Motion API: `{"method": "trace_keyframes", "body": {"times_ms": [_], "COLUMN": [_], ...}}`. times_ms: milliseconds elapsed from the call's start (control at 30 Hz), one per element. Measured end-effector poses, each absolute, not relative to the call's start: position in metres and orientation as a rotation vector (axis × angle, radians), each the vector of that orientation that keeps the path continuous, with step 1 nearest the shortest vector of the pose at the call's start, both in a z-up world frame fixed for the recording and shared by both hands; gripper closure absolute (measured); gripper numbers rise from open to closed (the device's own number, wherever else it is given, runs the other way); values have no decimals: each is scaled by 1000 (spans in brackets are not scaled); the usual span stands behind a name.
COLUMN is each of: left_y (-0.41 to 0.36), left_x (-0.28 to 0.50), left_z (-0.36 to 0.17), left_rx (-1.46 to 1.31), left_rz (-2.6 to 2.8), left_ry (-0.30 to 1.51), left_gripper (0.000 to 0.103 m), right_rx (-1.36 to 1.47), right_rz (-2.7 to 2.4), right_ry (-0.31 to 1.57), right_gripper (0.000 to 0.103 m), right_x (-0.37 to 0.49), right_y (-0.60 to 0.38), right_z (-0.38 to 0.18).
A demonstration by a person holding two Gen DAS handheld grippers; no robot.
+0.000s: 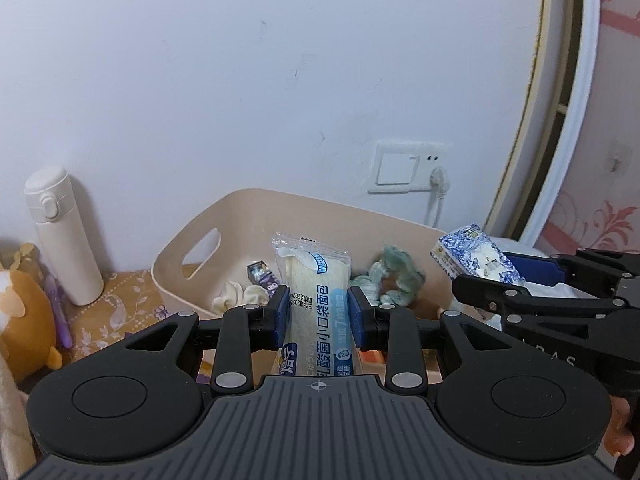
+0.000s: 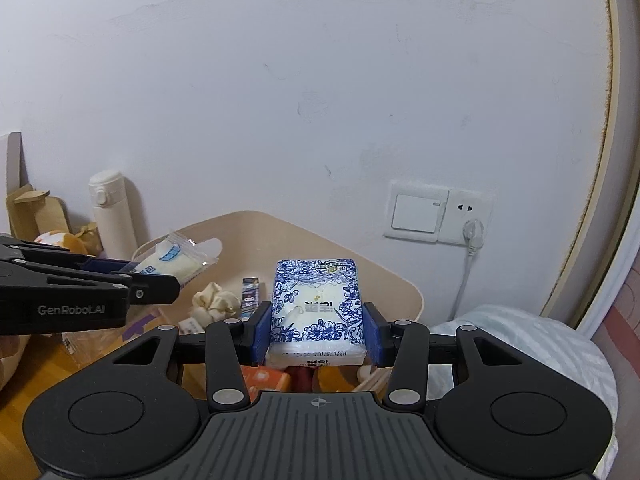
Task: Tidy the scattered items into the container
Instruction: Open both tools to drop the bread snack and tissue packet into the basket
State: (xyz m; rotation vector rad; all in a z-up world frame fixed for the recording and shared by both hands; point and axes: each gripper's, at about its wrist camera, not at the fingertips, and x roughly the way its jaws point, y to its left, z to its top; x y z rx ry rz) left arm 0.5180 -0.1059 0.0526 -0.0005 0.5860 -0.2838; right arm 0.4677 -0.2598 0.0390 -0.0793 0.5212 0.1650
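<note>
My left gripper (image 1: pixel 319 316) is shut on a bread packet (image 1: pixel 316 288) with blue print, held upright above the near edge of the beige bin (image 1: pixel 188 240). My right gripper (image 2: pixel 316 332) is shut on a blue-and-white floral tissue pack (image 2: pixel 316 300), held over the bin (image 2: pixel 400 292). Each gripper shows in the other's view: the right gripper (image 1: pixel 500 280) with the tissue pack (image 1: pixel 476 256) on the right, the left gripper (image 2: pixel 152 280) with the bread packet (image 2: pixel 168 264) on the left. Inside the bin lie a cream scrunchie (image 1: pixel 240 296), a green scrunchie (image 1: pixel 392 280) and a small dark packet (image 1: pixel 262 274).
A white thermos (image 1: pixel 64 236) stands against the wall left of the bin, beside an orange plush toy (image 1: pixel 24 312). A wall switch and socket with a plugged cable (image 2: pixel 440 216) are behind the bin. A white pillow (image 2: pixel 520 344) lies at right. Orange packets (image 2: pixel 268 380) lie under the right gripper.
</note>
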Motion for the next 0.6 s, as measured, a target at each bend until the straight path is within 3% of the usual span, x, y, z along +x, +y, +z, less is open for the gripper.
{"method": "trace_keyframes", "body": {"times_ms": [600], "left_y": [-138], "left_x": [572], "left_z": [13], "left_rx": [137], "left_rz": [-245], "left_ry": [656], "left_gripper": [71], "right_rx": [-79], "right_rz": [156], "right_ry": [602], "right_gripper": [60], "right_x": [513], "right_y": [-259], "right_z": [3]}}
